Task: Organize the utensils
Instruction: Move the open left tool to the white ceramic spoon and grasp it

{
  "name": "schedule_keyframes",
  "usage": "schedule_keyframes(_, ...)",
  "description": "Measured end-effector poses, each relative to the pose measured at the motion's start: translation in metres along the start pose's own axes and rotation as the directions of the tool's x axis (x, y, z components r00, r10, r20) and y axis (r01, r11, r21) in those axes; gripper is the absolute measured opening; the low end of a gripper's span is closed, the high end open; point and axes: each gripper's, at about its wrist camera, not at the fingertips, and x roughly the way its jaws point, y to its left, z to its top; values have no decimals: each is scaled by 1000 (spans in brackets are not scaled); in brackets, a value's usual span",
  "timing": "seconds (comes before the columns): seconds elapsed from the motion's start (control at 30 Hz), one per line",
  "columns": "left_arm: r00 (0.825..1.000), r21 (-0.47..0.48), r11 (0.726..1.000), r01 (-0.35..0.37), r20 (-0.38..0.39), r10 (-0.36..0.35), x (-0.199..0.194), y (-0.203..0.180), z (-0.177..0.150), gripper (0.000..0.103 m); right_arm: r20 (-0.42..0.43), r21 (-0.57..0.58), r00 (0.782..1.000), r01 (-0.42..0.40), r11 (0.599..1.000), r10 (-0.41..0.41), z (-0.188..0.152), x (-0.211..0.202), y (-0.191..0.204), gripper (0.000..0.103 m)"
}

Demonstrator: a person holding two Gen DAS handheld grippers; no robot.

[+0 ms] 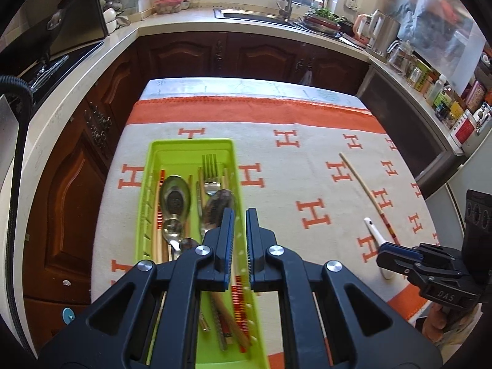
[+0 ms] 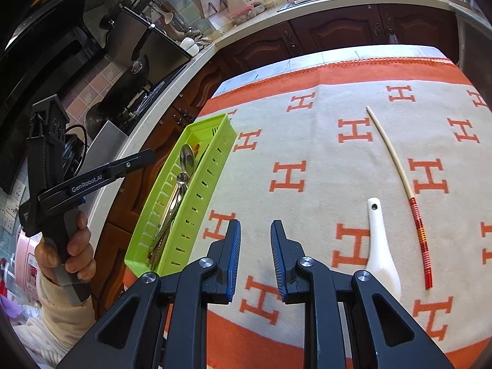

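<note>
Just right of right tongs [image 2: 254, 256], seemingly empty: white spoon [image 2: 381, 252].

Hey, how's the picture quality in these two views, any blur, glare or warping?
Left wrist view: fisheye bends the counter edges, window glare washes out the top, the green tray smears slightly near the fingers. Right wrist view: sharper, same warping, white spoon crisp.
</note>
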Motion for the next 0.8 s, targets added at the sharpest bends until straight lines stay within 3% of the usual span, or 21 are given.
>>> schedule_keyframes(0.23, 998, 28, 997, 65, -6, -65, -5, -41, -8, 5, 19, 13, 999, 31, 999, -31, -10, -16, -20, 20)
schedule_keyframes(0.4, 989, 57, 988, 141, -53, -138, 8, -80, -21, 8, 33, 41, 997, 65, 997, -66, -18, -29, -43, 20)
schedule_keyframes(0.53, 969, 19, 976, 219, -120, -215, 30, -105, -35, 32, 41, 77, 995, 93, 993, -96, -25, -38, -66, 20)
schedule_keyframes(0.8, 910, -84, 941, 327, -240, -337, 80, -141, -57, 33, 54, 153, 988, 137, 979, -147, -37, -54, -114, 20)
